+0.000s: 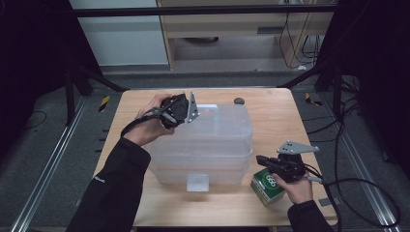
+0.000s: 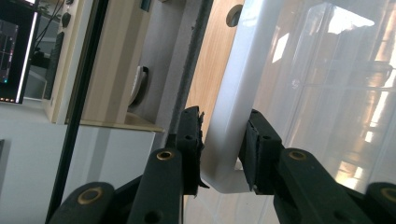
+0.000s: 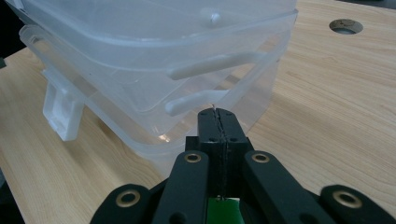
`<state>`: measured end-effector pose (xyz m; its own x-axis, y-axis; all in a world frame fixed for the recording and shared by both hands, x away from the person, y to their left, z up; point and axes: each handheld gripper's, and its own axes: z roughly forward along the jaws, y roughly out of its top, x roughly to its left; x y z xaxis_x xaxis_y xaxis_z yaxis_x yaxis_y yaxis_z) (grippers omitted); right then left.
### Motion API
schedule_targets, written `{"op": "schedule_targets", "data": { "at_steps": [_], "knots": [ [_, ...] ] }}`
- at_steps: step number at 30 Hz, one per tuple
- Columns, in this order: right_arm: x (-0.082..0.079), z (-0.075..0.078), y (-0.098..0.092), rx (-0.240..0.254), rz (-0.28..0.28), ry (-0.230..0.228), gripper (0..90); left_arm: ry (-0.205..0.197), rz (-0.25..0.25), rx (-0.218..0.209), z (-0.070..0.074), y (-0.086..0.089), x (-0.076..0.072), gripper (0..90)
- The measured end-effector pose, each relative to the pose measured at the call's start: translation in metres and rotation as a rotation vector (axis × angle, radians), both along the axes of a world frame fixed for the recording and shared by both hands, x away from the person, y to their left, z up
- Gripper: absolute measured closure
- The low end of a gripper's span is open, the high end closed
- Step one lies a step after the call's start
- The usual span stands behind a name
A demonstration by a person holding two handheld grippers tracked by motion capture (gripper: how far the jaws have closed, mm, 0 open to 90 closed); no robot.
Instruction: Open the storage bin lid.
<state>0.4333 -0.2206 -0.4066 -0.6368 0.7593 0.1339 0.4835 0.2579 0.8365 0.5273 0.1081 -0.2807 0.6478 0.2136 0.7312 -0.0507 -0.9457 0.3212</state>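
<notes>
2 claws at work on 1 wooden bench (image 1: 280,121). A clear plastic storage bin (image 1: 203,145) with a lid sits mid-bench, its white front latch (image 1: 198,182) facing the person.

Left claw (image 1: 186,113) is at the bin's far left corner. In the left gripper view its jaws sit on either side of the white lid rim (image 2: 233,116), pinching it or very nearly so; the pads look to be touching the rim on both faces.

Right claw (image 1: 263,160) hovers low at the bin's near right side, just above a green and white box (image 1: 267,186) on the bench. In the right gripper view the jaws are pressed together with nothing between them, tip pointing at the bin's side handle (image 3: 210,65).

Risks, as I judge them:
- The grip is on 1 corner only. Lifting from there could flex the lid or make it slip off the pads.
- If the front latch is fastened, pulling up may drag the whole bin.
- A sliding bin could knock the green box, which lies just beside its near right corner.

Room: open bench to the right of the bin, with a round cable hole (image 1: 238,101) near the far edge. The left margin is narrow, the bin lying near that edge. The near strip is thin.
</notes>
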Motion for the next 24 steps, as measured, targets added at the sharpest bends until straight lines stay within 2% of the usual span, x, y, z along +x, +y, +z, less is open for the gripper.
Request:
{"op": "schedule_targets", "data": {
  "at_steps": [5, 13, 24],
  "knots": [
    [0.000, 0.001, 0.001, 0.009, 0.002, -0.007, 90.0, -0.001, 0.007, -0.011, 0.001, 0.000, 0.003, 69.8],
    [-0.002, 0.008, 0.010, 0.007, 0.022, -0.034, 90.0, -0.006, 0.020, 0.015, 0.004, -0.003, 0.008, 69.9],
    [0.002, 0.015, 0.026, 0.047, 0.022, -0.075, 90.0, 0.010, 0.033, -0.005, 0.007, -0.003, 0.017, 69.2]
  ]
}}
